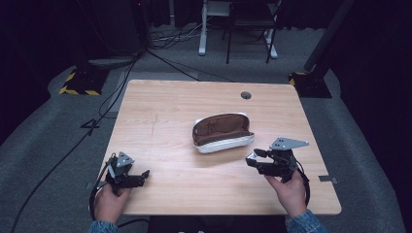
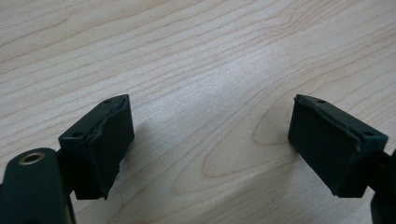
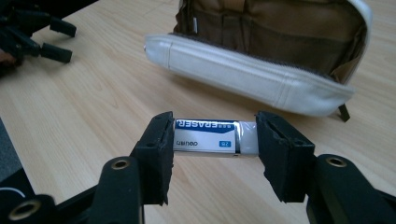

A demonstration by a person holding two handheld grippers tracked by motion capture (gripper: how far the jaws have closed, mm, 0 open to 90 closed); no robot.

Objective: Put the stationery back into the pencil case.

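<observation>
Clamped end to end between the two black jaws of the right claw [image 3: 212, 140] is one eraser [image 3: 215, 137], white with a blue-and-white paper sleeve; the sleeve reads "ERASER" in white on the blue band, with smaller "deli" lettering and a small blue tag beneath it, all seen upside down in the right gripper view. Its bare white end presses against one jaw and the sleeved end against the other, and it is held just above the table [image 3: 93, 116]. Just beyond the eraser lies one pencil case [image 3: 261, 70], white outside and brown inside, unzipped and gaping, with inner pockets showing. In the high view the case [image 1: 222, 133] sits near the middle of the light wooden table [image 1: 170, 126], with the right claw [image 1: 256, 158] just to its near right, held in the person's right hand [image 1: 291, 191]. At the near left corner the left hand [image 1: 111, 201] holds the left claw [image 1: 145, 174], well apart from the case; its jaws stand wide apart over bare wood grain [image 2: 210, 70] with nothing between them. Two claws, one eraser and one case are on view.
</observation>
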